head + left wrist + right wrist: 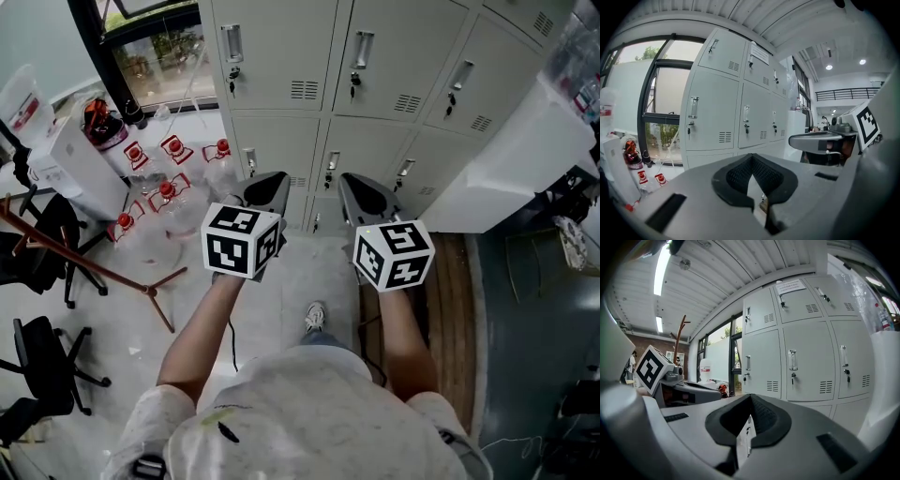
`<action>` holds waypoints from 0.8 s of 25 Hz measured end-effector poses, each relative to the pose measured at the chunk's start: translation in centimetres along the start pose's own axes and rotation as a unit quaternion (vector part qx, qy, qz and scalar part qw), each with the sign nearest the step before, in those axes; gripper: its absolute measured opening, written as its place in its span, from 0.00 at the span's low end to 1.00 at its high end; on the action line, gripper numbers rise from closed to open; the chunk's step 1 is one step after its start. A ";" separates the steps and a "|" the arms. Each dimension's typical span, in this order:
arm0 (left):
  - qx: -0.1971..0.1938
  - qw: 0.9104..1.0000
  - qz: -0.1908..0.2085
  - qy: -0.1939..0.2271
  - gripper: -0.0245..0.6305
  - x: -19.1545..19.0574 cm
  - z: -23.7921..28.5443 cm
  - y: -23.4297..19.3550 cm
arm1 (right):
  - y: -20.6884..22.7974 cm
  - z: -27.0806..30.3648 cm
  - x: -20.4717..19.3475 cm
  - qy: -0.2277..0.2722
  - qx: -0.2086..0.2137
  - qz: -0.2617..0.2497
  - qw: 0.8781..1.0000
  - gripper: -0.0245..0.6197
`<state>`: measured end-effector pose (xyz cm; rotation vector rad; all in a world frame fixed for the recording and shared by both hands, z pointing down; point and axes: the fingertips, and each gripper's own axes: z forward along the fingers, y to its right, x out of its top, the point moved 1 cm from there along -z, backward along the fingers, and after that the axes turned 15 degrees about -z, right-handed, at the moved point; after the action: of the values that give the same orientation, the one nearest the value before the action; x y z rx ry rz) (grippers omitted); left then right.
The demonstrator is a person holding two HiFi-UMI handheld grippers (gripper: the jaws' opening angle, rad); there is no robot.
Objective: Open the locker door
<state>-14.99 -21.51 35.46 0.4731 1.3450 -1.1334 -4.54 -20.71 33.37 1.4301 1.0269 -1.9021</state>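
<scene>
A bank of grey lockers [281, 56] stands ahead, every door closed, each with a recessed handle [232, 42] and a key lock below it. My left gripper [272, 180] and right gripper [361, 185] are held side by side, pointing at the lower locker rows and apart from them. Both are shut with nothing between the jaws. In the left gripper view the left gripper [752, 157] faces a locker door [710, 117] with its handle [693, 107]. In the right gripper view the right gripper [751, 397] faces another door [804, 362] with its handle [791, 359].
Several red-capped water bottles [155, 187] lie on the floor at the left by a window [155, 47]. A fallen brown coat stand [94, 262] and black office chairs [42, 375] are further left. A white cabinet [506, 159] juts out at the right.
</scene>
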 end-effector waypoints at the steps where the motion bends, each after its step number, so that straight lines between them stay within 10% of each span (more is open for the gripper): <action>1: 0.001 1.000 0.001 0.000 0.05 0.3 0.8 -0.1 | 0.7 0.5 0.0 0.001 0.001 0.000 1.000 0.04; 20: 0.034 0.999 0.008 -0.025 0.05 4.1 15.2 -0.5 | 12.8 9.6 -1.3 0.024 0.044 0.016 0.999 0.04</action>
<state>-8.25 -35.76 35.45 0.5011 1.2605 -1.1735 0.69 -35.86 32.85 1.5405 0.9465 -1.9186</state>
